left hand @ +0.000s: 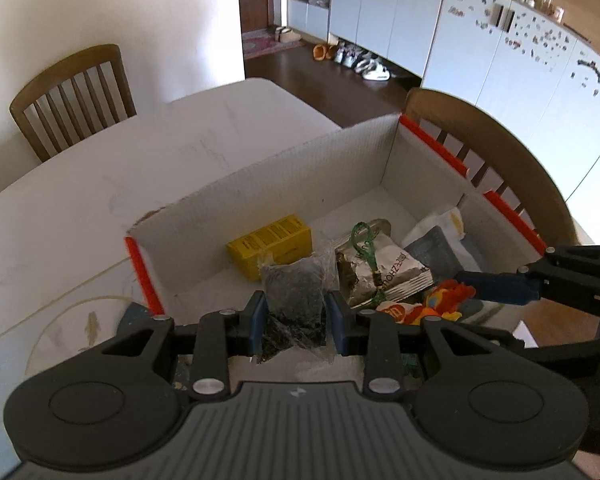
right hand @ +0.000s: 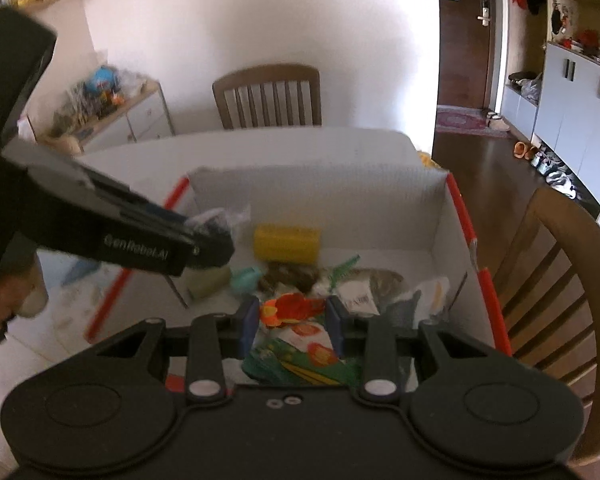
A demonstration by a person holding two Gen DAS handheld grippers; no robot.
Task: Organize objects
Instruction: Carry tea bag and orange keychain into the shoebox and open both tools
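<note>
Currently, the left gripper (left hand: 296, 312) pinches a clear bag of dark contents (left hand: 296, 292). The right gripper (right hand: 293, 320) pinches a colourful packet (right hand: 300, 336) above the white box (right hand: 440, 216).

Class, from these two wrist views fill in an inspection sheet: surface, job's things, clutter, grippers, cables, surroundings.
Surface: white table, faint marks on it.
Job's things: white cardboard box with red-taped edges holds a yellow box, a printed foil packet and other wrappers.
Clutter: a pale cup-like item and a teal item in the box; too blurred to name.
Grippers: left gripper shut on a clear bag of dark bits; right gripper shut on a colourful snack packet; both above the box.
Cables: nothing seen.
Surroundings: wooden chairs, white cabinets, shoes on the dark floor.
</note>
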